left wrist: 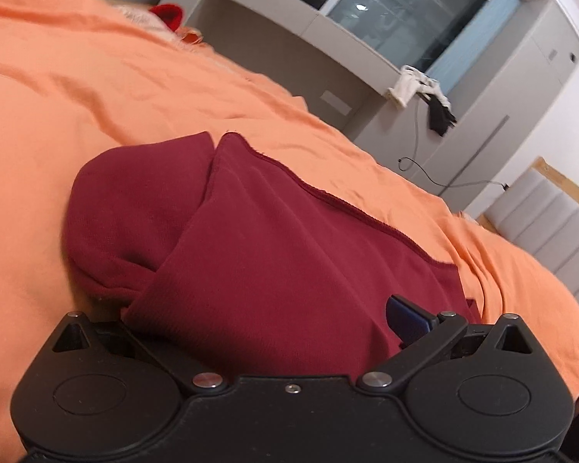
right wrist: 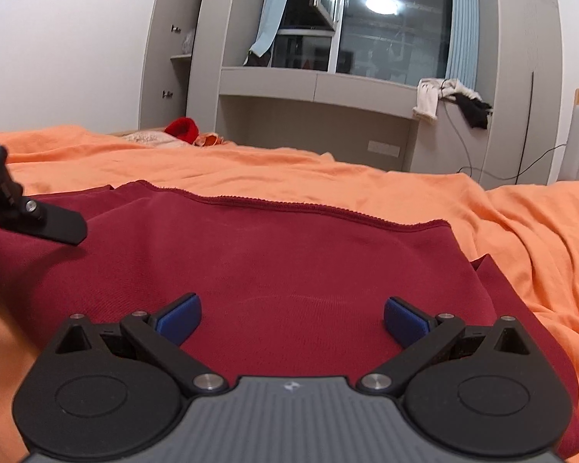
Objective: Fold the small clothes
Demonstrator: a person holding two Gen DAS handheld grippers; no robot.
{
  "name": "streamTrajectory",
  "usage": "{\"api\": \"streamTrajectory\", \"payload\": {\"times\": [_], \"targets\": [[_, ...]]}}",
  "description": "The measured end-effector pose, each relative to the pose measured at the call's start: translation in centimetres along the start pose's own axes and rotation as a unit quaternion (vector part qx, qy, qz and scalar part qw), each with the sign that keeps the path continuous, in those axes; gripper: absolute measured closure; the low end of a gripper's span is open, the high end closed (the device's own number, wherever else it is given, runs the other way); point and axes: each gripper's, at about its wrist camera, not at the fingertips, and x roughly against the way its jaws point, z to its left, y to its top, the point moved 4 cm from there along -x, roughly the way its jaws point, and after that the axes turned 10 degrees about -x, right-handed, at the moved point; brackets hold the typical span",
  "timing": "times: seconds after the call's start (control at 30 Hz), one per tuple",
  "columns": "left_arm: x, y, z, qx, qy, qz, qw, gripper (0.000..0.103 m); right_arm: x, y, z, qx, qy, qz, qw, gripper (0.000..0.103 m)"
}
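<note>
No text, brand name or number could be read anywhere in either view. The grey body of the right hand-held gripper (right wrist: pixel 292 318) carried only a small pale emblem (right wrist: pixel 290 385), too small to make out.

Left gripper (left wrist: pixel 274 324): black body, silver screws, blue pad; right gripper (right wrist: pixel 292 318): ribbed grey centre plate, blue pads.

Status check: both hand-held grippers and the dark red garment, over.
Left hand-held gripper open, dark red garment draped between its fingers. Right hand-held gripper open over the garment, empty. Garment on orange bedsheet. Nothing in the way.
</note>
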Motion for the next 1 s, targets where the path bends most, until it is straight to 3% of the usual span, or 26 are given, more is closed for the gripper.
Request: {"api": "streamTrajectory", "payload": {"times": [0.23,0.57,0.73,1.0], "targets": [[0.9,-0.8,0.0,-0.029,-0.005,-0.009,0.9995,0.001,0.4,-0.4,0.7,0.024,-0.019,-0.022,0.999,0.000],[1.0,-0.8,0.4,-0.013,-0.010,-0.011,0.9998,0.001,1.4,-0.3,1.6,0.074,-0.039,-0.069,0.994,0.000],[1.1,-0.9,0.5,-0.012,-0.012,-0.010,0.9998,0.001,2.4,-0.1,2.5,0.099,-0.013,-0.095,0.991,0.000],[1.2,-0.9,0.5,-0.009,-0.014,-0.012,0.9998,0.001,1.4,-0.9,3.1,0.117,-0.024,-0.076,0.990,0.000]]}}
